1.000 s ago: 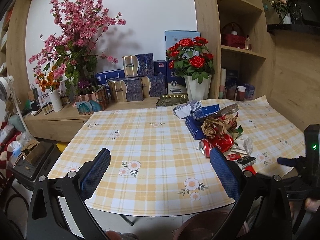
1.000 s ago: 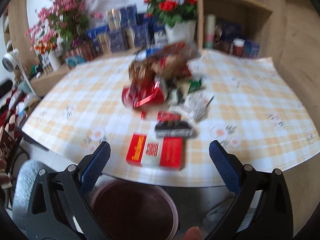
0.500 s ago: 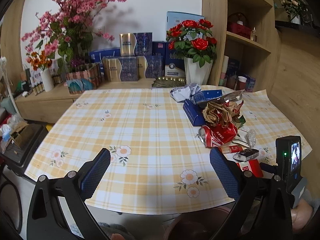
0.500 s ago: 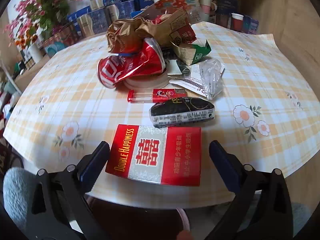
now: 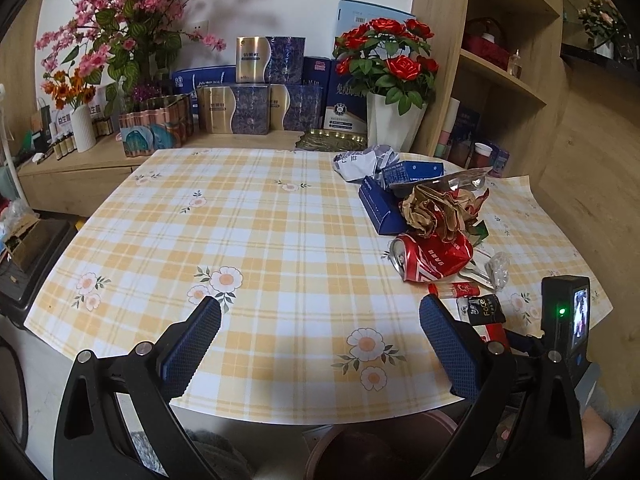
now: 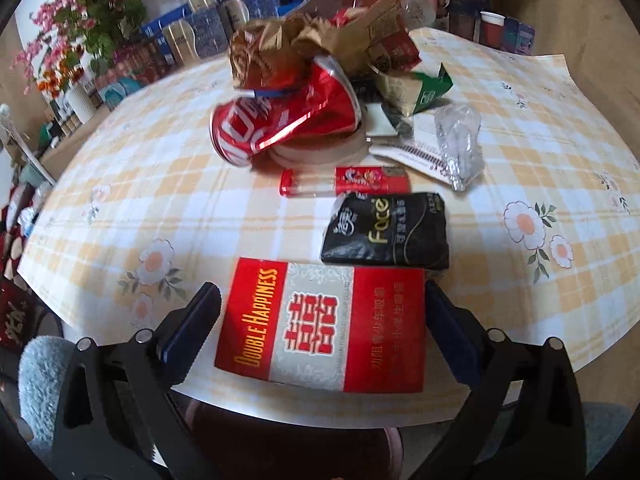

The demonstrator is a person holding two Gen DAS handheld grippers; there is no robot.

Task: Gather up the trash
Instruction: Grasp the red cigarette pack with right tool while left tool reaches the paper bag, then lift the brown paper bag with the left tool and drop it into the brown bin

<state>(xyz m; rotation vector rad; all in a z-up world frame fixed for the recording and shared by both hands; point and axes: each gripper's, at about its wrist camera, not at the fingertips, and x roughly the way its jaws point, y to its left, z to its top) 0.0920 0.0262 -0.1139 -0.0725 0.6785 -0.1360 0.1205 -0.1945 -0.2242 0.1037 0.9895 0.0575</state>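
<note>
A red and white cigarette pack (image 6: 320,324) lies at the table's near edge between the open fingers of my right gripper (image 6: 320,324), which are not closed on it. Behind it lie a black tissue pack (image 6: 386,230), a red lighter (image 6: 344,181), a crushed red can (image 6: 284,124), crumpled brown paper (image 6: 280,44) and clear wrap (image 6: 458,140). My left gripper (image 5: 320,344) is open and empty over the table's front edge, left of the trash pile; the can (image 5: 432,258) and blue boxes (image 5: 380,208) show there. A dark bin (image 5: 376,452) sits below the table edge.
The table has a yellow checked cloth (image 5: 240,240). Behind it a sideboard holds a white vase of red roses (image 5: 394,120), pink blossoms (image 5: 132,20) and gift boxes (image 5: 248,108). Wooden shelves (image 5: 504,80) stand at the right. My right gripper's body (image 5: 564,320) shows at the right.
My right gripper has moved forward and down until its fingers flank the cigarette pack. My left gripper has drifted closer to the table.
</note>
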